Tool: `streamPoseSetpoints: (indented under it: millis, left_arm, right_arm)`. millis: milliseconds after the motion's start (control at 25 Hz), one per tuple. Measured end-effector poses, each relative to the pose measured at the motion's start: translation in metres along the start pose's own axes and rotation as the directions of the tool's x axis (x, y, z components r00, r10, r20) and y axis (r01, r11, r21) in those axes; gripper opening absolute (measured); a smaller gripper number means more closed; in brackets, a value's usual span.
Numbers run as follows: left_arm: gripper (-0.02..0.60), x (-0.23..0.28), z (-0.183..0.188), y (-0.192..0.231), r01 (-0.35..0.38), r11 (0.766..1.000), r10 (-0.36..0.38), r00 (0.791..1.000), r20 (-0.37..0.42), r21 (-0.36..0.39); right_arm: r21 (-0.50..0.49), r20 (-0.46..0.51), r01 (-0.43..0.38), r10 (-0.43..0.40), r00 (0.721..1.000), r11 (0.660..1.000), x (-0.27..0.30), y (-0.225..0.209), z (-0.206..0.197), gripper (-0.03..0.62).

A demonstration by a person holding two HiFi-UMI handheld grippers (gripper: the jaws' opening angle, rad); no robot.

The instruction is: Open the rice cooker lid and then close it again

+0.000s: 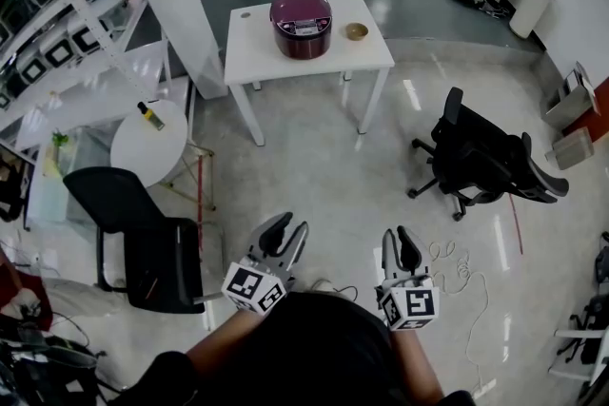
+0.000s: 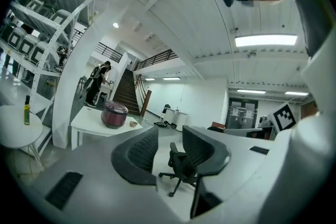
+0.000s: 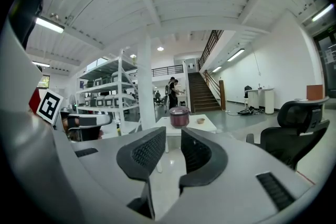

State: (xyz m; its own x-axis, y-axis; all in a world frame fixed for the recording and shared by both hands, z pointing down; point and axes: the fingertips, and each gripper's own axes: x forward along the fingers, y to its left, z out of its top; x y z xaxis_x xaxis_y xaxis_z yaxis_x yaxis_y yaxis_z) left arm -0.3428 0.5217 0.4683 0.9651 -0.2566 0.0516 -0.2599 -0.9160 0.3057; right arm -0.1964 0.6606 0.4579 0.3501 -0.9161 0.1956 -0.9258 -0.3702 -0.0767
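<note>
White shelving (image 1: 57,24) runs along the left of the room; in front of it a small round counter (image 1: 143,152) carries a bottle (image 1: 150,116) lying near its far edge; a black chair (image 1: 143,242) stands on the floor just nearer the person. The left gripper (image 1: 290,223) hangs over the floor close to the person, well apart from the white counter (image 1: 257,52); its jaws are spread with a clear gap, and nothing sits between them, only the far-off office chair (image 1: 485,162) showing through the gap in the left gripper view. The rice cooker (image 1: 301,22), dark red with its lid down, stands on the white counter about midway between the left and right edges and toward the far edge; a small bowl (image 1: 356,31) rests just beside it, nearer the right edge. The right gripper (image 1: 399,235) is held level with the left one, also well short of the counter; its jaws stand slightly parted, a narrower gap than the left pair, pinching nothing; in the right gripper view the rice cooker lies straight beyond that gap. The office chair stands on the floor at the right, apart from the counter.
</note>
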Motion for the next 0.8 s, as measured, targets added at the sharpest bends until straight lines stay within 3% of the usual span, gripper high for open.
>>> streamPoseSetpoints:
  millis: [160, 240, 520, 800]
  left_arm:
    - [0.231, -0.002, -0.002, -0.005, 0.020, 1.000, -0.020, 1.000, 0.002, -0.018]
    - [0.260, 0.000, -0.006, -0.004, 0.029, 0.999, -0.029, 1.000, -0.009, -0.030]
    - [0.281, -0.004, -0.015, -0.001, 0.020, 0.999, -0.020, 0.999, -0.025, -0.028]
    - [0.281, -0.003, -0.008, 0.000, -0.008, 0.996, 0.008, 1.000, 0.001, -0.091]
  right_arm:
    - [0.019, -0.012, 0.042, -0.042, 0.999, 0.999, -0.006, -0.011, 0.001, 0.165]
    - [0.027, -0.023, 0.043, -0.042, 0.999, 0.999, -0.007, -0.014, -0.001, 0.196]
    - [0.019, -0.022, 0.017, -0.017, 1.000, 1.000, -0.012, -0.014, -0.007, 0.216]
    - [0.033, -0.033, -0.005, 0.006, 0.999, 0.999, -0.012, -0.012, -0.014, 0.216]
